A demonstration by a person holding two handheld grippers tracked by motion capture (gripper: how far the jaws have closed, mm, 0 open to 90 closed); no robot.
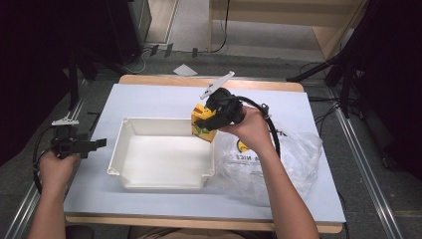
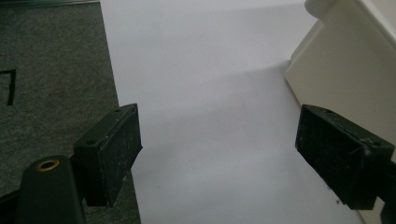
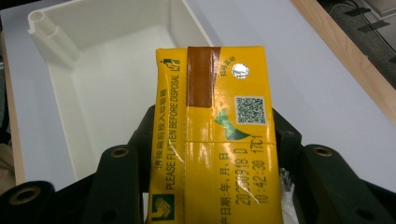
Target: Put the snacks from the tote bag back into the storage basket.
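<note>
A yellow drink carton [image 1: 204,123] with a brown strip and a QR code [image 3: 215,135] is clamped between the jaws of my right gripper [image 1: 208,122]. It hangs over the far right rim of the white plastic bin [image 1: 160,154], whose bare inside lies beyond the carton in the right gripper view [image 3: 112,88]. My left gripper [image 1: 85,145] rests at the table's left edge, level, jaws wide apart. Nothing lies between its black pads [image 2: 112,149], and the bin's outer wall [image 2: 345,60] is just past its right jaw.
A crumpled clear plastic bag [image 1: 271,162] with a yellow item inside lies right of the bin, under my right forearm. The white tabletop [image 1: 164,97] has a wooden far edge. Grey floor and black stands surround the table.
</note>
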